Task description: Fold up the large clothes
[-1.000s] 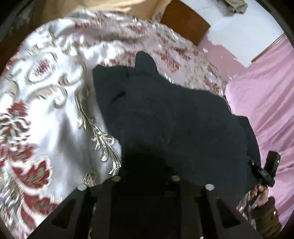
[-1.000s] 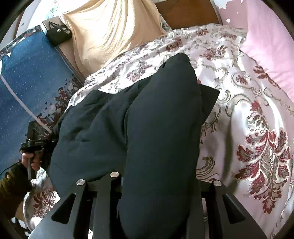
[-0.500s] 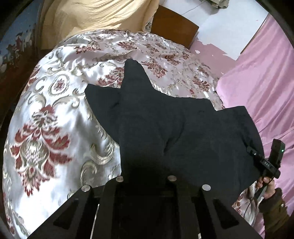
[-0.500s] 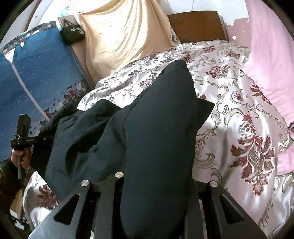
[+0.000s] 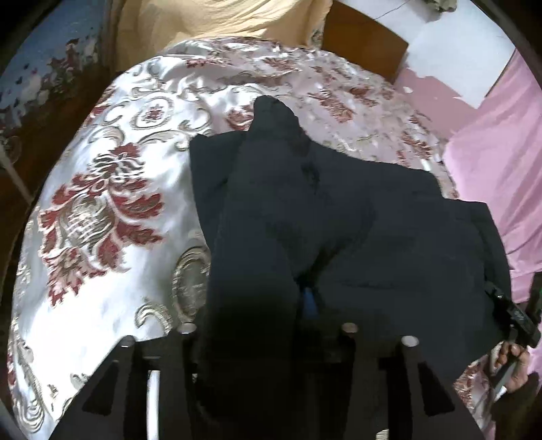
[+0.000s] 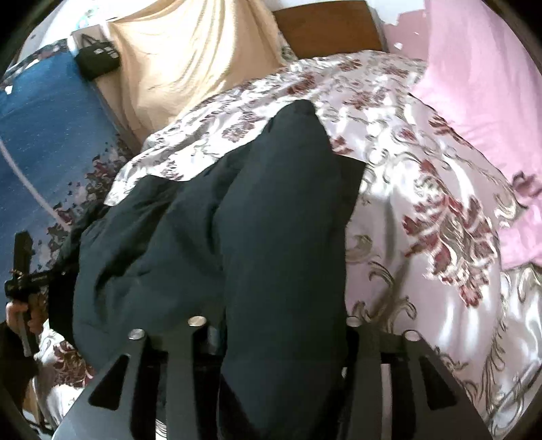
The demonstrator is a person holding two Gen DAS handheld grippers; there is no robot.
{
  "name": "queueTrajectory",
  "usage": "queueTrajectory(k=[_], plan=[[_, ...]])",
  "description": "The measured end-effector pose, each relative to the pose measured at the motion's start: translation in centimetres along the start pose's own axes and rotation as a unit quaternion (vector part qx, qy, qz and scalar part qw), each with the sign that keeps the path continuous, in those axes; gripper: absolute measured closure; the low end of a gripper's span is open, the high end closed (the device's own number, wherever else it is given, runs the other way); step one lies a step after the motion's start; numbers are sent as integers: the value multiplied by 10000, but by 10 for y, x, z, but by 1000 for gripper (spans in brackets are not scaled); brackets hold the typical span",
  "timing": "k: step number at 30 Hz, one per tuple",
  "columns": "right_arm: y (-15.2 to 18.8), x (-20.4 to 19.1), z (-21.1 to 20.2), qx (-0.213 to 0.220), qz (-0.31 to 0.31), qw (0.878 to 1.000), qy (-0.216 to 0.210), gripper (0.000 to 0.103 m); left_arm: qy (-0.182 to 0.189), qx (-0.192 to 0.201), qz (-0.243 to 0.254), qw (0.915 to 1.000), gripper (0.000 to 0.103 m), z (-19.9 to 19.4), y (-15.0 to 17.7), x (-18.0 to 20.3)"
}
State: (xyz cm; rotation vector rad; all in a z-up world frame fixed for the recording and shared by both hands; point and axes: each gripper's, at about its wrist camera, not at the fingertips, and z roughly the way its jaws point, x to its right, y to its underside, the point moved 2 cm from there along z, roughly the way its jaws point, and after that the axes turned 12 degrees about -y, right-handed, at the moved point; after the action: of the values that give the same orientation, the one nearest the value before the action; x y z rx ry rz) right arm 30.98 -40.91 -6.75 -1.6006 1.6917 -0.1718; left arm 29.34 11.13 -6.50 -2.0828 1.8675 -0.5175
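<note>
A large dark navy garment (image 5: 338,230) lies spread on the floral satin bedspread (image 5: 101,220), one narrow end reaching toward the headboard. Its near edge drapes over my left gripper (image 5: 267,325), whose jaws are opening; the cloth lies loose between them and a gap shows beside it. In the right wrist view the same garment (image 6: 277,220) runs as a thick fold through my right gripper (image 6: 274,325), whose jaws are also opening with the fold still between them. Each hand-held gripper shows in the other's view, the right gripper (image 5: 518,321) and the left gripper (image 6: 23,281).
A beige cloth (image 6: 189,57) hangs over the wooden headboard (image 6: 325,27). Pink bedding (image 6: 481,84) lies along one side of the bed, and a blue patterned fabric (image 6: 40,135) along the other. A black bag (image 6: 96,59) sits beside the beige cloth.
Both grippers have pulled back toward the foot of the bed, drawing the garment flatter. Their jaws have spread apart, and the cloth now sits looser between them.
</note>
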Motion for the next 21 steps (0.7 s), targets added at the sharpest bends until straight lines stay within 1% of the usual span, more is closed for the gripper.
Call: queueTrajectory(k=[1,2,3,4,5,7,8,9,12,14,15,17,19,21], plan=[[1,1,0,-1,17,10000,61,58,-83,37,10,10000,41,-1,2,-1],[3,2,-2,20,26,9998,187,52,-152,133,10,9998,33,-5,5,-2],[5,2,-5,56,15,9995,299,43,-202,189,7,9996,30,-7,6,-3],[6,2,-6,80,5,9993,374,39,-292,265,-11,9992,24,-11,10,-3],[7,2,-10,113,-8,9989,454,34,-342,306,-28,9989,22,-13,11,-4],[10,0,-17,193,4,9985,517,33,-404,415,-35,9983,20,-21,17,-3],[12,-2,-21,236,-2,9982,543,31,-441,470,-13,9979,18,-25,20,-1],[14,-4,-23,269,-30,9981,556,27,-494,546,5,9973,17,-29,24,0],[22,-16,-32,398,-193,9973,592,19,-544,730,41,9958,15,-41,35,7],[26,-24,-39,518,-306,9962,630,14,-585,867,59,9945,10,-53,44,13],[29,-30,-44,624,-383,9953,629,12,-601,922,62,9939,9,-57,47,16],[36,-39,-53,794,-472,9938,625,11,-650,1087,98,9919,3,-69,55,22],[41,-49,-62,943,-549,9922,610,10,-741,1289,124,9888,1,-80,64,26],[47,-57,-70,1065,-607,9908,578,8,-742,1492,154,9859,0,-92,72,31]])
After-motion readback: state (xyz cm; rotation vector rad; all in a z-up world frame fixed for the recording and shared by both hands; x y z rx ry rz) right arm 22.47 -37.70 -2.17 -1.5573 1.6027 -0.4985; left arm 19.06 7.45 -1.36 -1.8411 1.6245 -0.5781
